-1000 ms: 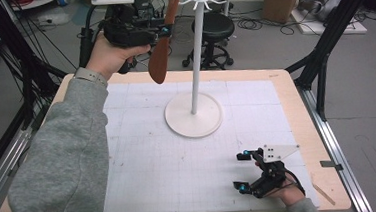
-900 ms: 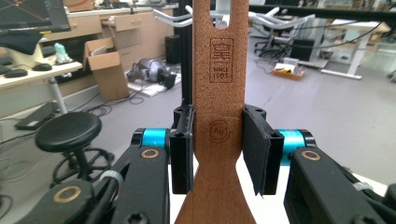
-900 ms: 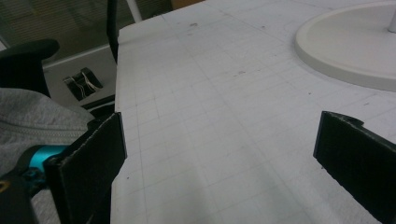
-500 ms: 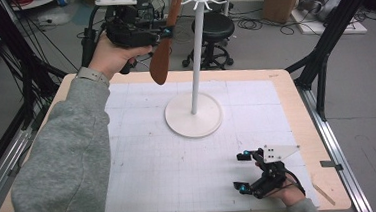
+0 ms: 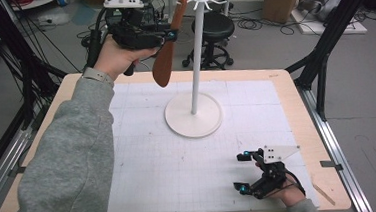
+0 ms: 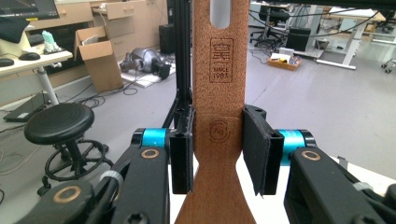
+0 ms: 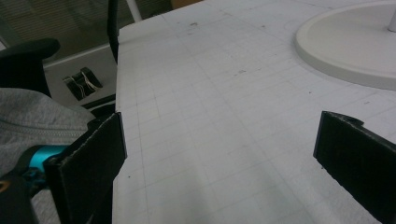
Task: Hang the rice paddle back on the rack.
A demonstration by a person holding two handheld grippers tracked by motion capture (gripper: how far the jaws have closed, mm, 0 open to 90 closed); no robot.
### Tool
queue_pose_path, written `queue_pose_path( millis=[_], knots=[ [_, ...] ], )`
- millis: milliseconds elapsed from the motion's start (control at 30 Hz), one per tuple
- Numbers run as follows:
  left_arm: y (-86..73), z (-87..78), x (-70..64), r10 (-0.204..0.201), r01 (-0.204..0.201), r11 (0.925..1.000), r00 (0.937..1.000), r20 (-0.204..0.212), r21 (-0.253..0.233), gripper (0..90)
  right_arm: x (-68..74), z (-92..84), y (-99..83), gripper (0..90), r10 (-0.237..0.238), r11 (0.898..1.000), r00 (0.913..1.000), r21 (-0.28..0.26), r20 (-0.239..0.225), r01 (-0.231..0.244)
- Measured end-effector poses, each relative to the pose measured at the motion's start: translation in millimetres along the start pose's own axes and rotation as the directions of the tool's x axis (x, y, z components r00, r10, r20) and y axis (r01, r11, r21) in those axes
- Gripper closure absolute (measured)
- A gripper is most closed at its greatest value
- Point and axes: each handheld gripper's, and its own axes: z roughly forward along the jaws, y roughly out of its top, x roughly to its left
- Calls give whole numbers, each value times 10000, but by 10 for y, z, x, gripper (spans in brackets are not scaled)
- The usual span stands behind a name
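Stiff, light wooden spatula (image 6: 219, 116) was gripped at its neck by left gripper (image 5: 163, 36); right gripper (image 5: 248, 174) was held open, empty.

Brown wooden spatula (image 5: 168, 47), flat, with a slotted hole at the handle end and a stamped logo, held up in the air above the far left of the desk. Blade end down, handle end tilted up right toward the hooks atop the white stand (image 5: 199, 60). Stand: 1 thin pole on a round base, mid-desk.
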Motion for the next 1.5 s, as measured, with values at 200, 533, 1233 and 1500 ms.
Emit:
queue_pose_path(
  millis=[200,533,1233,1500],
  knots=[
    [-7,7,21,-107,107,9999,9999,27,13,655,-4,2,-1,11,-31,10000,10000,16,7,31],
    [-33,41,-35,234,-232,9992,9997,-53,339,558,13,11,-6,11,23,9998,10000,172,-5,-23],
    [-464,-474,-48,365,-350,9986,9986,370,-385,49,36,28,-21,12,-64,9991,10000,416,42,62],
    [-717,-644,-65,-77,84,9999,9979,643,-109,17,32,32,-18,12,-118,9992,9999,392,62,116]
  ],
)
